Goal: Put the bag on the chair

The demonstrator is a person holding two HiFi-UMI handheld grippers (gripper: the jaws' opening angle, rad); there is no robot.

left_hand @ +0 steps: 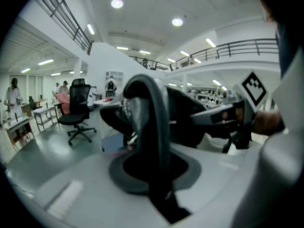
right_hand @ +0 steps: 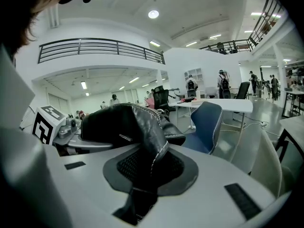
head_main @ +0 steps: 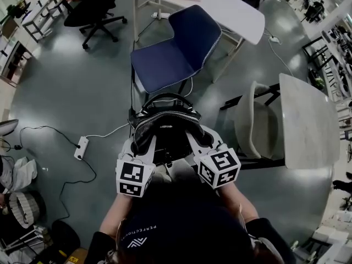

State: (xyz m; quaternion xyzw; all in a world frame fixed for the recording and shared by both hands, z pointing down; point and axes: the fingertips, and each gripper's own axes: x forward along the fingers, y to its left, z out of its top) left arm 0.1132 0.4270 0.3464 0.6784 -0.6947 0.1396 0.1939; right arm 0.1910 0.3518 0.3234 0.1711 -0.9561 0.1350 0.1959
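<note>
Your left hand-held gripper [left_hand: 159, 175] is clenched on a handle of the black stitched-leather bag [head_main: 165, 122], and your right hand-held gripper [right_hand: 147, 175] on its strap. The bag hangs near you, short of the blue padded chair [head_main: 170, 59] beyond. Such thin pinches may slip, or the bag could slide off the sloped seat. Its small white label is unreadable.

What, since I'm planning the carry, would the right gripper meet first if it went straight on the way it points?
Apart from the black bag that the right gripper holds, probably the blue chair just ahead; depth is unclear.
</note>
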